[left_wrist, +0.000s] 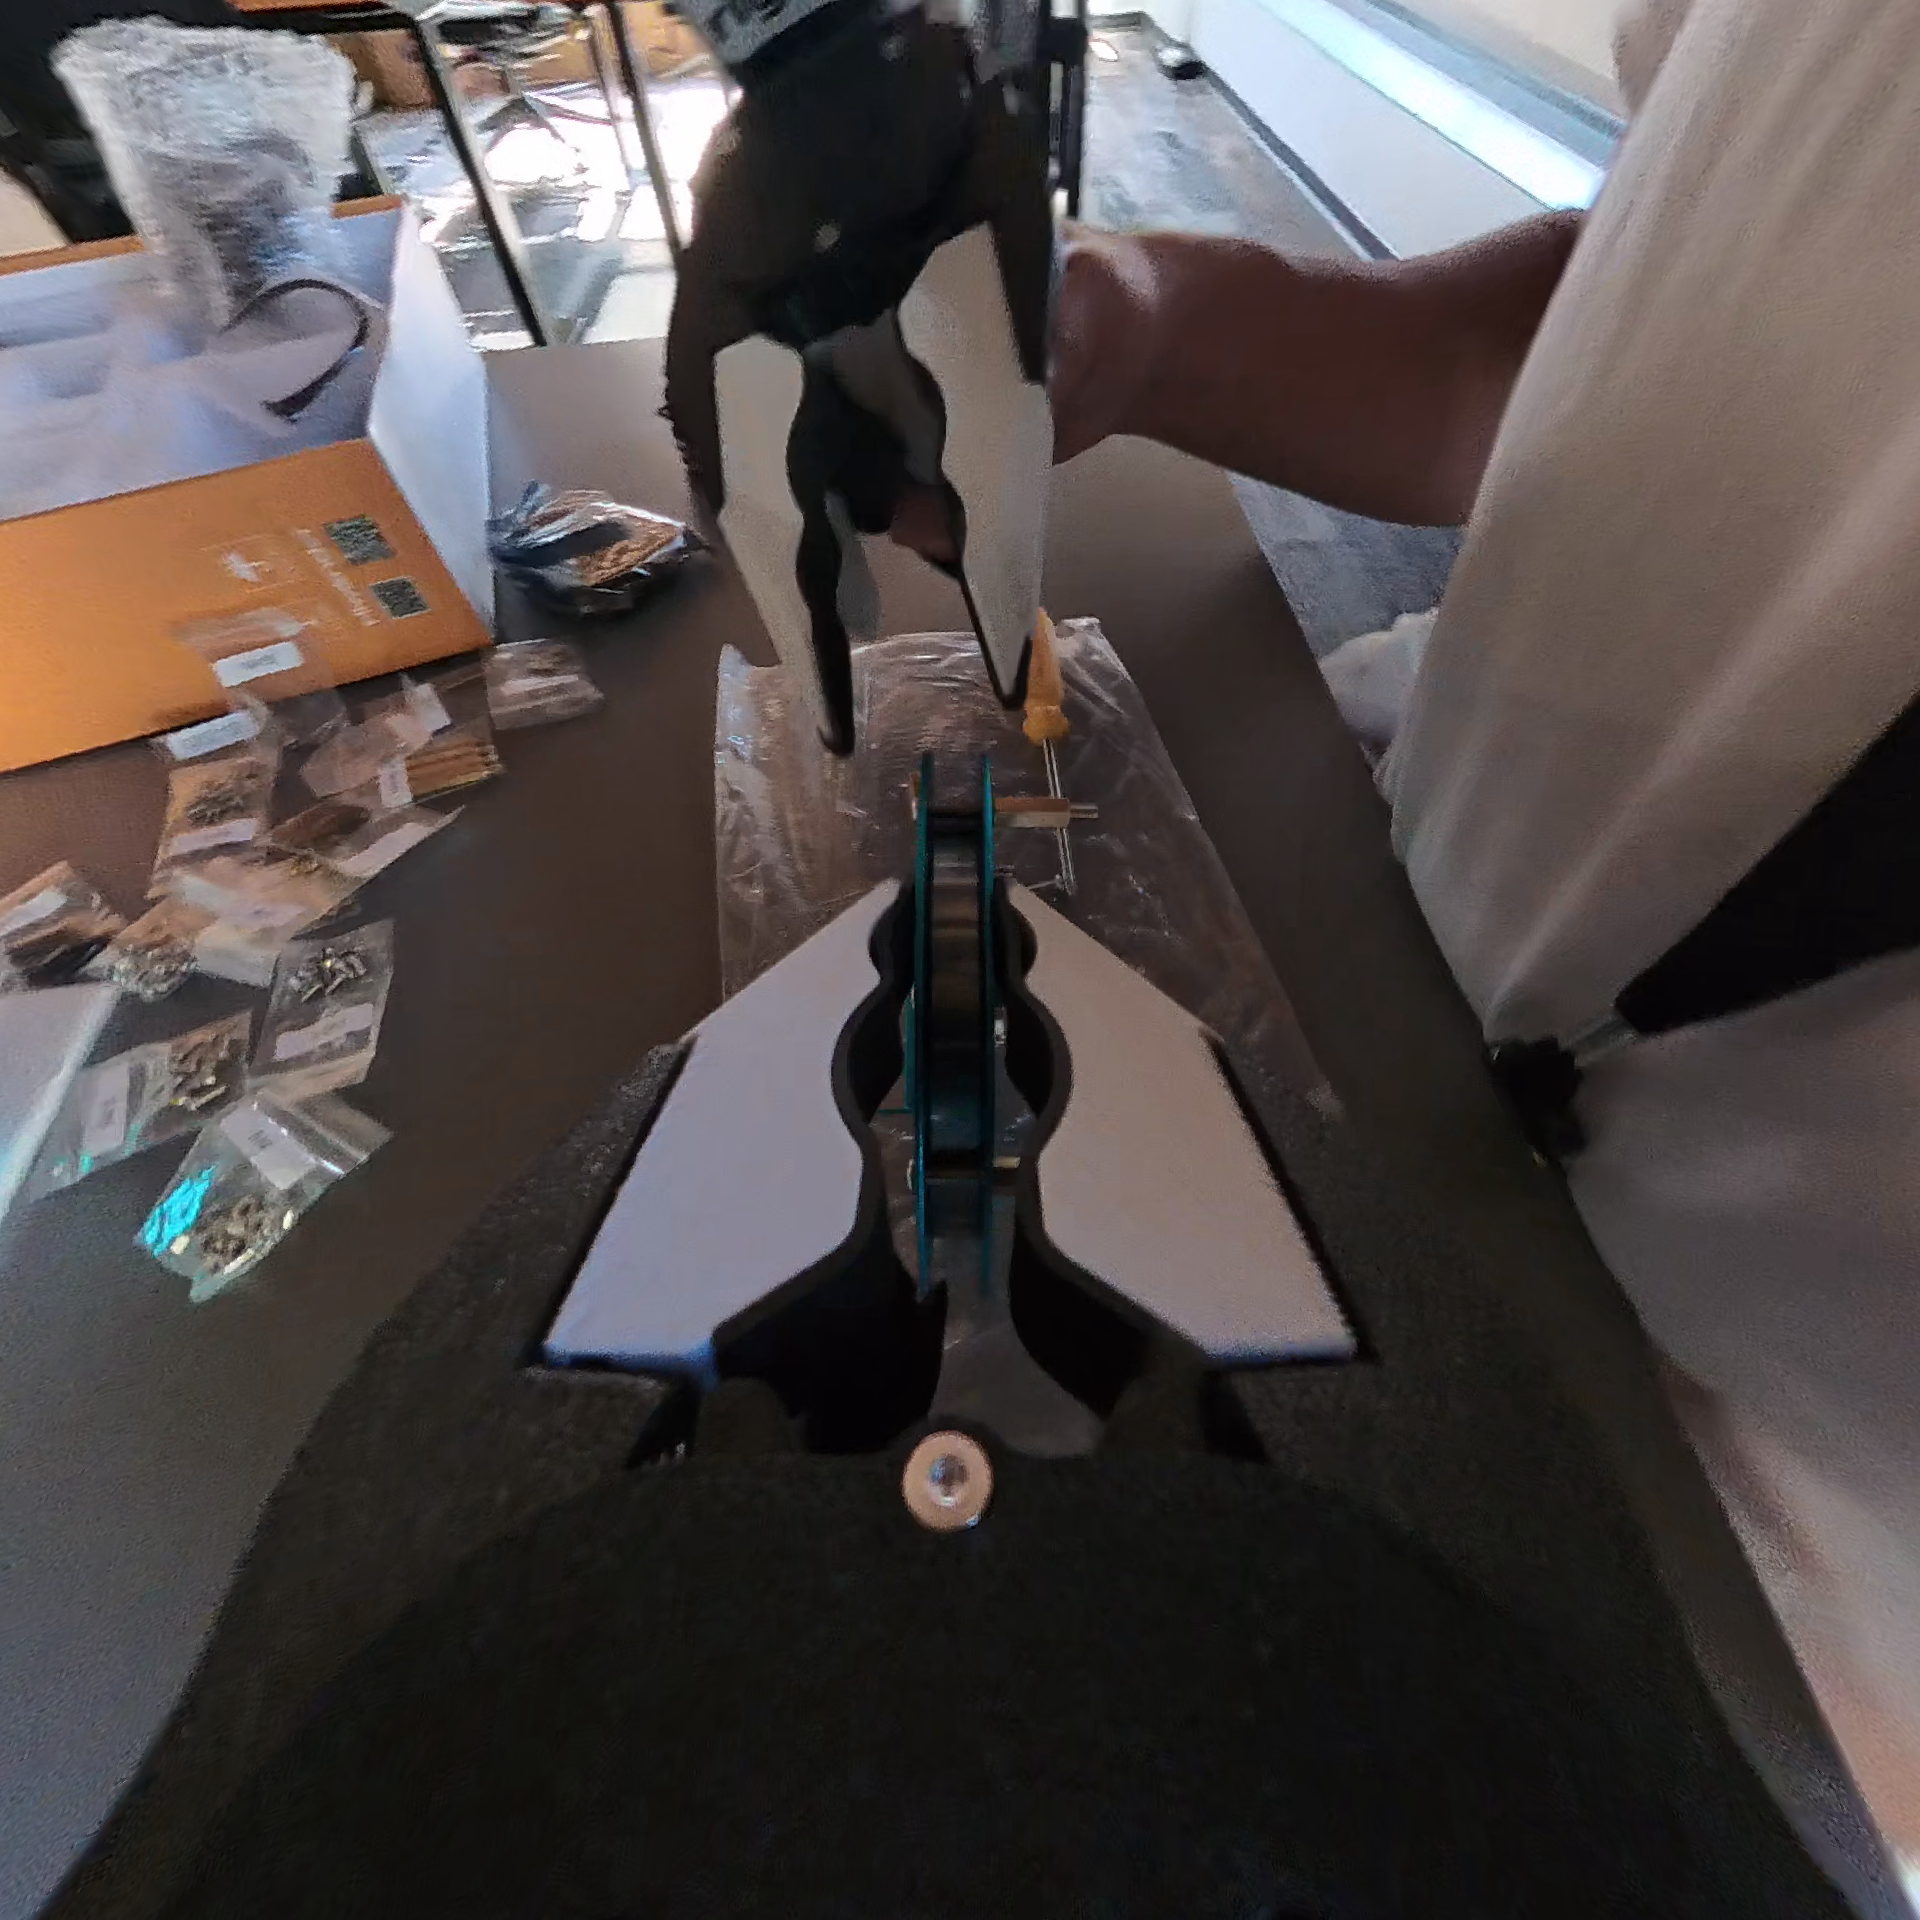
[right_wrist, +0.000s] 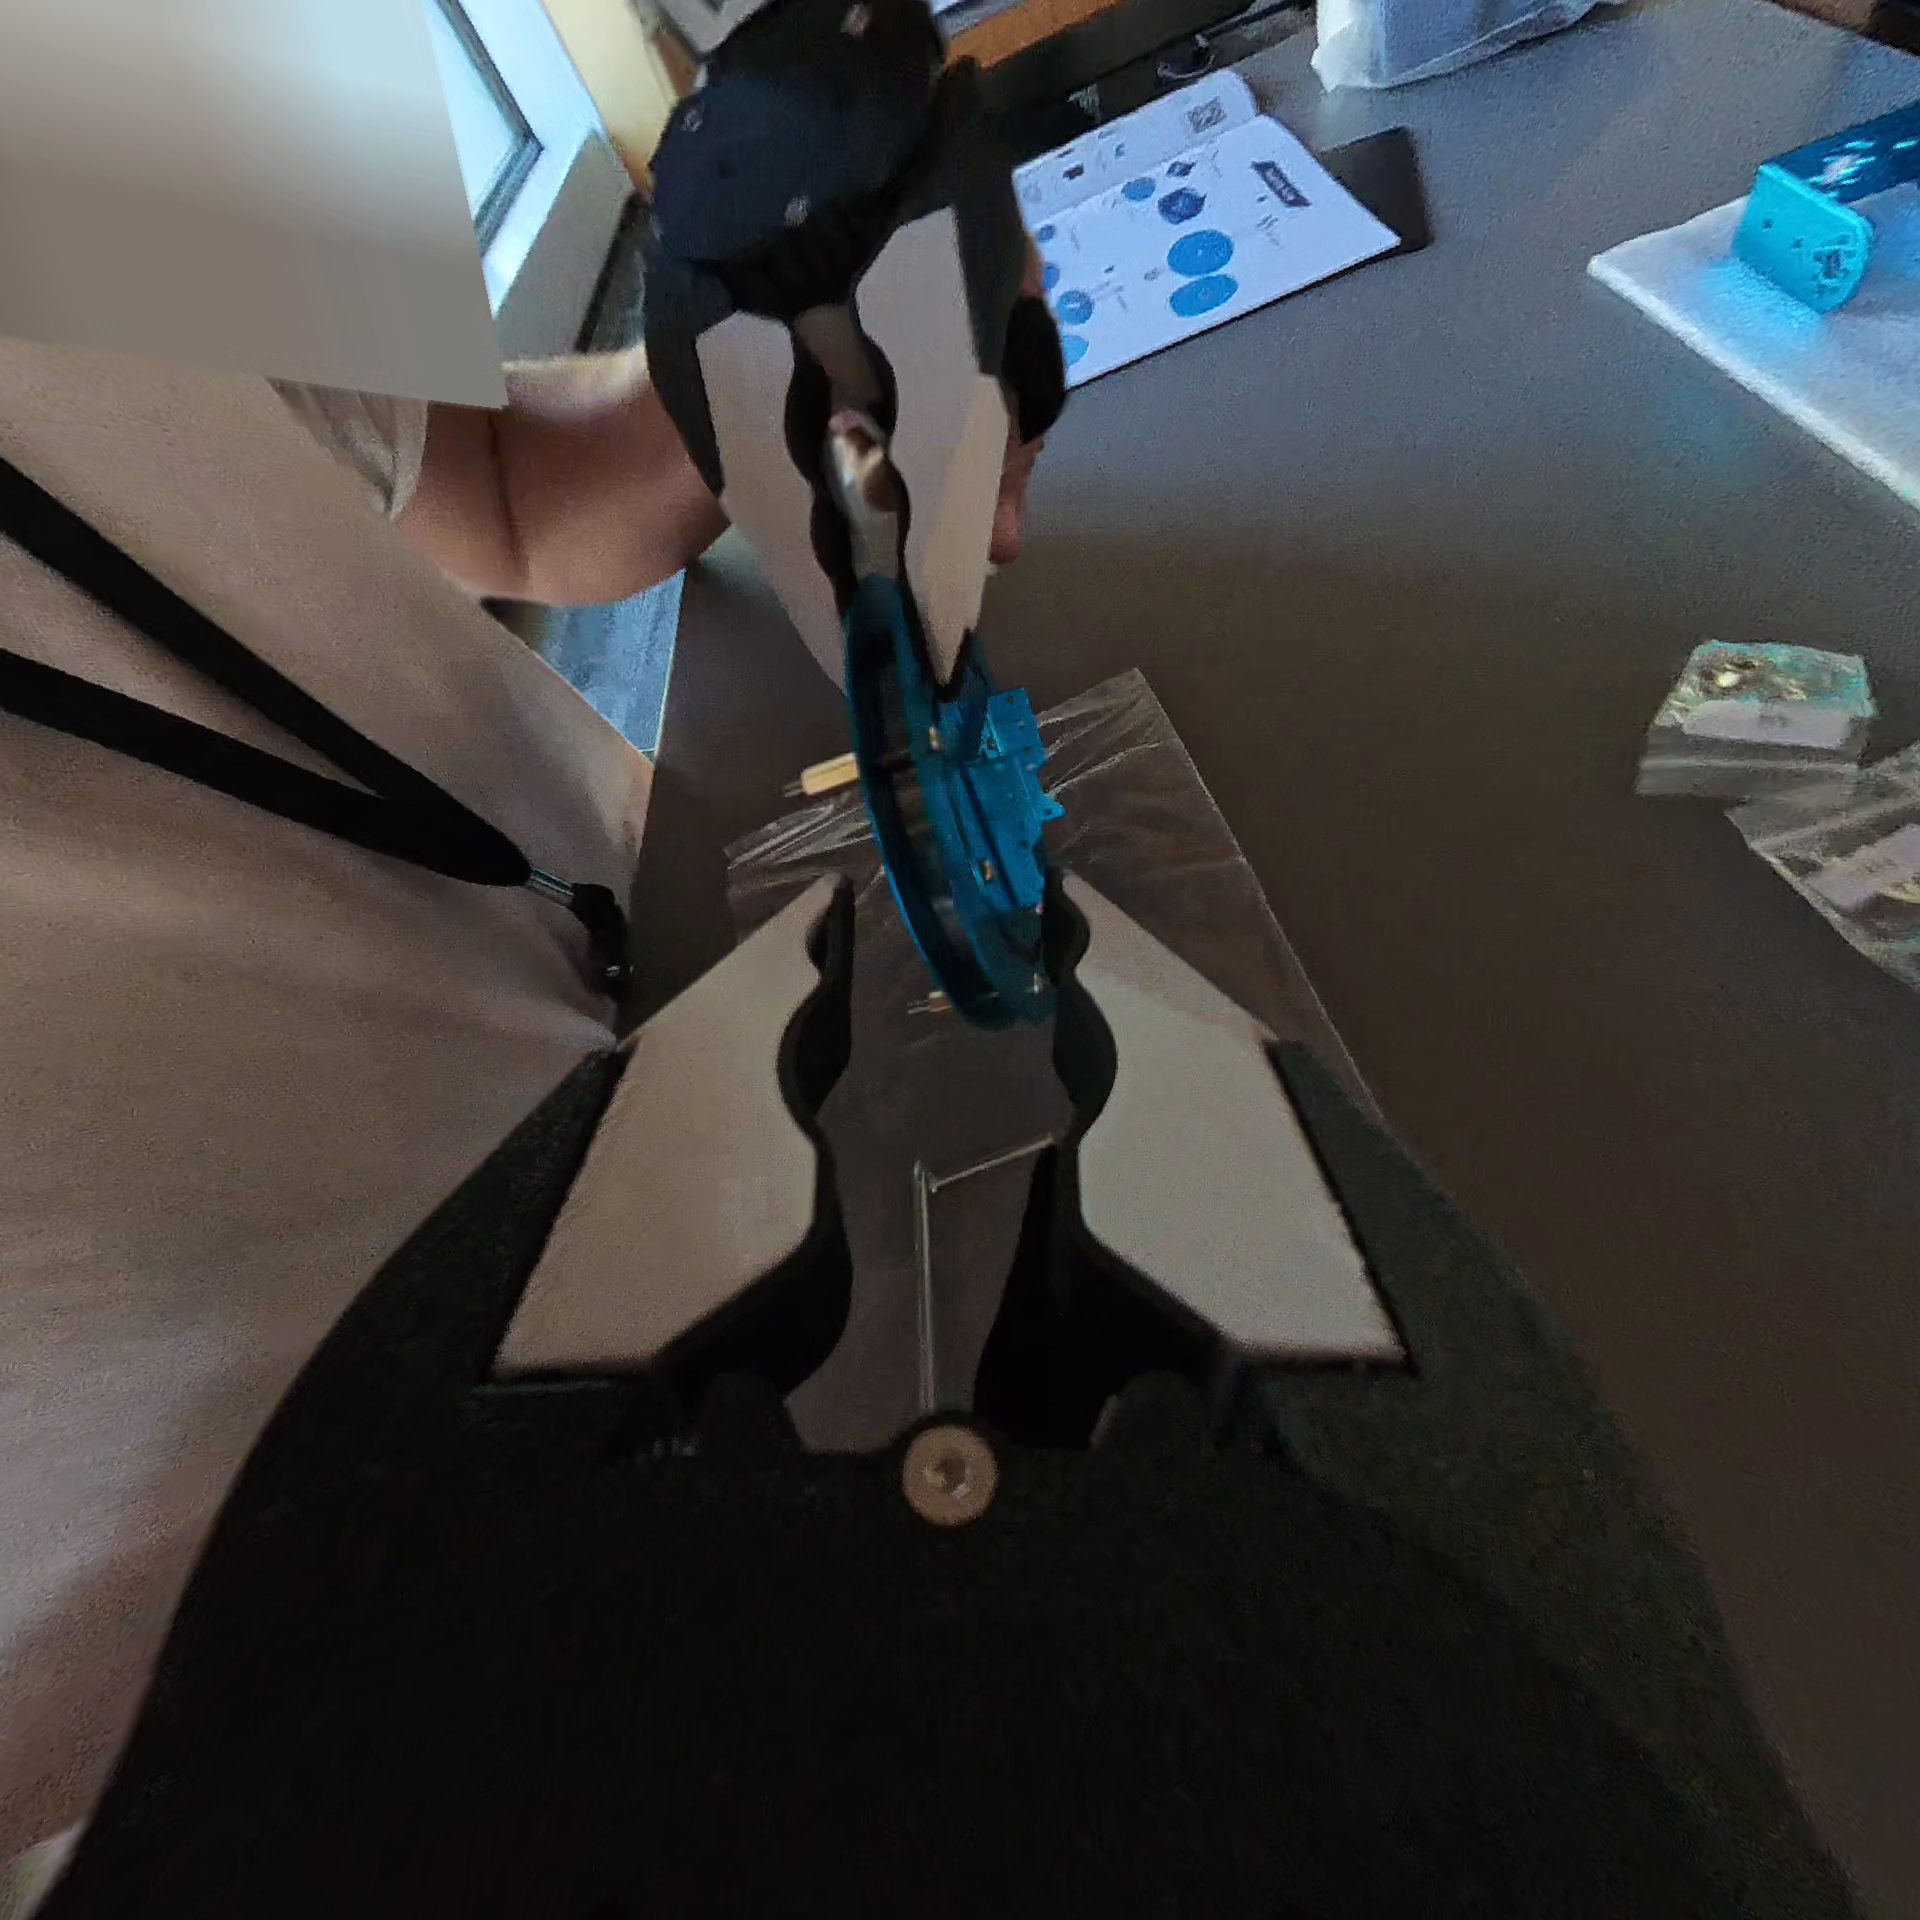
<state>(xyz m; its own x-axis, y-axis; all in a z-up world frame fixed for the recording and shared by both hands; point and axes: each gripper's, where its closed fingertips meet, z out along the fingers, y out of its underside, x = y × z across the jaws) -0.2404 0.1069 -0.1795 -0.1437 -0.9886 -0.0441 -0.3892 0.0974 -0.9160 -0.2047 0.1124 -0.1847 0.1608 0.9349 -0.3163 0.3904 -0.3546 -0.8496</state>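
My left gripper (left_wrist: 951, 914) is shut on a blue round disc assembly (left_wrist: 951, 997), held edge-on above a clear plastic bag (left_wrist: 810, 831) on the dark table. A brass standoff (left_wrist: 1039, 816) sticks out of its side. In the right wrist view the left gripper (right_wrist: 935, 665) hangs the disc assembly (right_wrist: 956, 831) in front of my right gripper (right_wrist: 951, 914), which is open and empty. A thin bent metal rod (right_wrist: 923, 1278) lies on the bag between the right gripper's fingers. In the left wrist view the right gripper (left_wrist: 920, 717) points down at the bag, beside the rod's yellow handle (left_wrist: 1042, 686).
Several small bags of screws (left_wrist: 260, 987), an orange box flap (left_wrist: 208, 582) and a white foam box (left_wrist: 426, 395) lie left. An instruction sheet (right_wrist: 1195, 229), a blue bracket (right_wrist: 1808, 229) on white foam and more bags (right_wrist: 1766, 717) lie farther off. A person in a beige shirt (right_wrist: 260, 935) stands close. About 5 cm separates my left fingertips from my right.
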